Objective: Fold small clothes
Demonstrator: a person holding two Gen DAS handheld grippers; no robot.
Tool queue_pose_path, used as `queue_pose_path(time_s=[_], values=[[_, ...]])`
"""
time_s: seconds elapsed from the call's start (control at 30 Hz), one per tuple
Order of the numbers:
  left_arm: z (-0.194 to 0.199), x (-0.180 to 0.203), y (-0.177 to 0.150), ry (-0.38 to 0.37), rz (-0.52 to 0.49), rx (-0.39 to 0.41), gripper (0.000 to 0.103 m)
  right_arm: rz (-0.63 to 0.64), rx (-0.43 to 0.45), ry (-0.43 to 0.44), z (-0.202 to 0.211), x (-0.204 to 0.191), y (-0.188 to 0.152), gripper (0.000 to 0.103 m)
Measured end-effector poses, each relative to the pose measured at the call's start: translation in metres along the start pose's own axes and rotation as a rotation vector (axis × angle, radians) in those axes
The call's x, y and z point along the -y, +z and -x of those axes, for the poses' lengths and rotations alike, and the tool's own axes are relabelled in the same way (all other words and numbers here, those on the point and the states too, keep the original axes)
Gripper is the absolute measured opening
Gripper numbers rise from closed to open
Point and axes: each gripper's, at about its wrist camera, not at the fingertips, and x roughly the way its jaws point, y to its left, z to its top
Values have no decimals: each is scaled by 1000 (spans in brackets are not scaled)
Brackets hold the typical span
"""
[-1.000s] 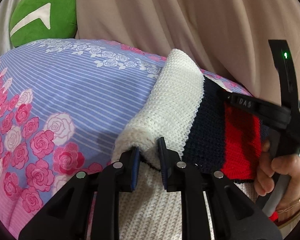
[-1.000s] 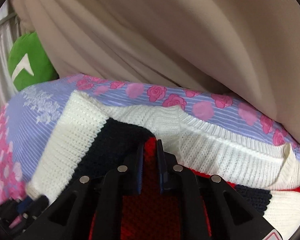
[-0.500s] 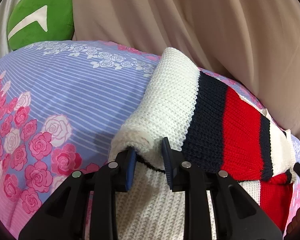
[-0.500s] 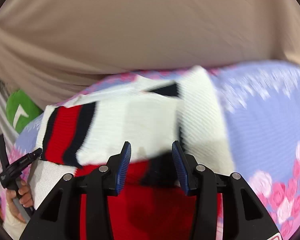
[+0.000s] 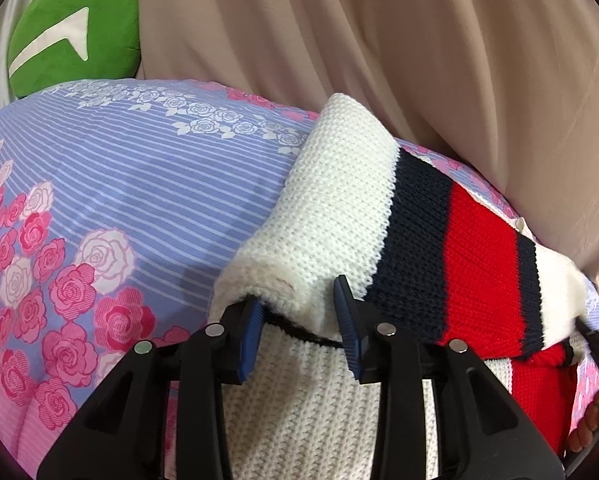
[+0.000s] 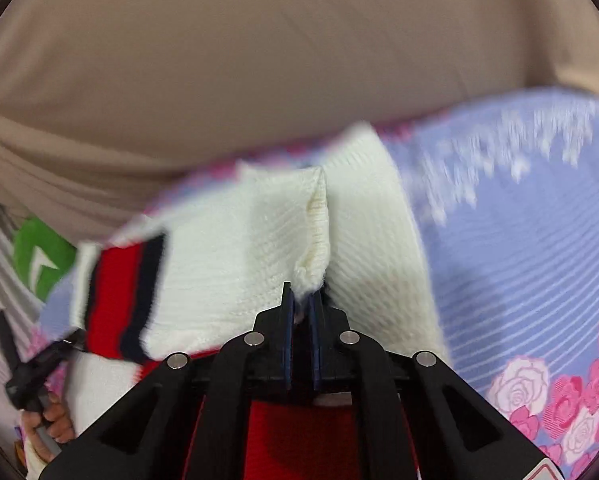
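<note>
A small knit sweater in white, navy and red stripes lies on the floral bedsheet, with one side folded over the body. My left gripper is open, its pads on either side of the white folded edge at the sweater's near left corner. In the right wrist view the sweater lies across the middle. My right gripper is shut on a white edge of the sweater and lifts it into a small peak. The other gripper and hand show at lower left.
A green plush cushion sits at the far left, also in the right wrist view. A beige curtain hangs right behind the bed. The sheet stretches to the right of the sweater.
My left gripper has opened off the white fold. My right gripper let go of the red part, swung to the other side and shut on a white edge.
</note>
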Motion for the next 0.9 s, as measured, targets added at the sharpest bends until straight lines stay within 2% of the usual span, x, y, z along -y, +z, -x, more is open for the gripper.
queue_pose_path(time_s=[0.03, 0.13, 0.23, 0.3, 0.33, 0.37, 0.43, 0.57, 0.7, 0.77, 0.83, 0.9], values=[[0, 0, 0, 4, -3, -1, 35, -2, 0, 9, -3, 1, -2, 5], [1, 1, -1, 1, -7, -2, 35, -13, 21, 18, 20, -8, -4, 14], [6, 1, -3, -26, -21, -5, 39, 27, 56, -26, 57, -12, -23, 16], [19, -1, -10, -35, -44, -8, 42, 81, 49, -63, 83, -13, -43, 27], [29, -4, -16, -37, -52, -13, 49, 109, 41, -77, 101, -12, -60, 39], [37, -6, -23, -46, -58, -24, 50, 126, 37, -81, 113, -10, -74, 48], [60, -14, -39, -76, -66, -55, 54, 139, 37, -79, 145, 2, -108, 55], [107, -39, -78, -113, -86, -117, 60, 58, 23, -10, 192, 32, -177, 60], [151, -67, -121, -178, -63, -143, 62, -15, -7, 62, 213, 55, -234, 64], [166, -79, -140, -199, -43, -150, 62, -28, -39, 83, 214, 54, -256, 64], [175, -88, -155, -221, -4, -161, 62, -29, -17, 88, 223, 48, -270, 68], [186, -95, -167, -242, 23, -135, 62, -86, -32, 202, 221, 46, -277, 69]])
